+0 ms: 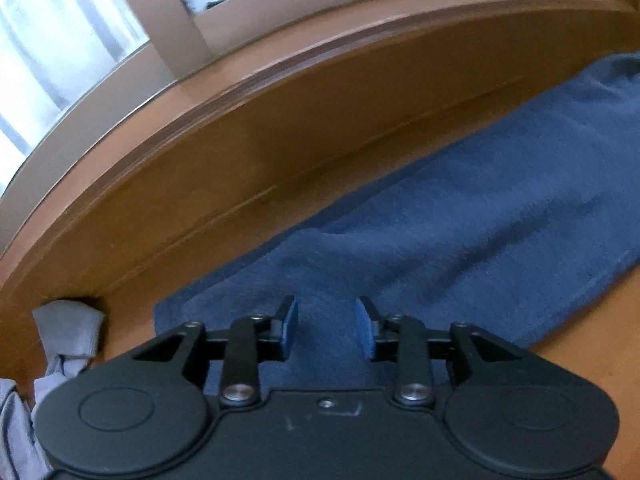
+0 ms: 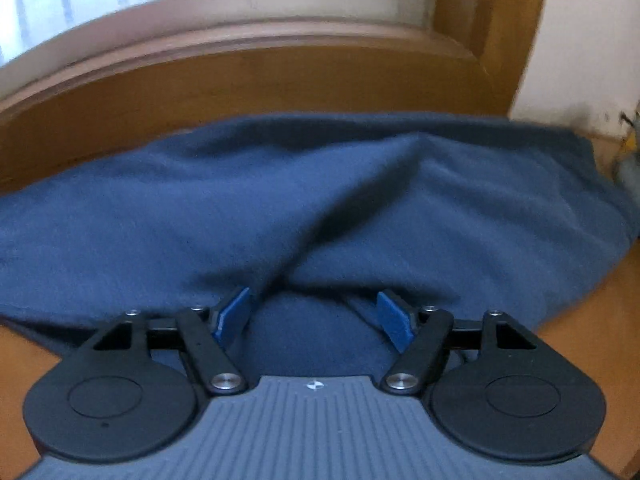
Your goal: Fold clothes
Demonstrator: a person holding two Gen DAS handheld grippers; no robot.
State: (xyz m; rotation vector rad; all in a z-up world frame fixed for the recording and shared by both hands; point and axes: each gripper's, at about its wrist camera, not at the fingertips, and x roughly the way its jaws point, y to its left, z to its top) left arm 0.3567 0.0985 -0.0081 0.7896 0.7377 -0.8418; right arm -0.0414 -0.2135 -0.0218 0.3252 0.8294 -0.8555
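The left tool (image 1: 327, 328) is hovering with its blue pads parted a little, nothing pinched between them, over the near end of a dark blue fleecy garment (image 1: 460, 216) that is lying along the brown wooden worktop (image 1: 224, 200). The right tool (image 2: 314, 314) is gaping wide and empty above a raised fold of that cloth (image 2: 320, 208). Pale grey fabric (image 1: 68, 328), perhaps more clothing, is sitting blurred at the left

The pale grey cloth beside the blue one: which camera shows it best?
The left wrist view, the only one showing the pale grey cloth: bunched at the lower left edge, beside the blue garment. The right wrist view shows only the blue garment, none of the grey.
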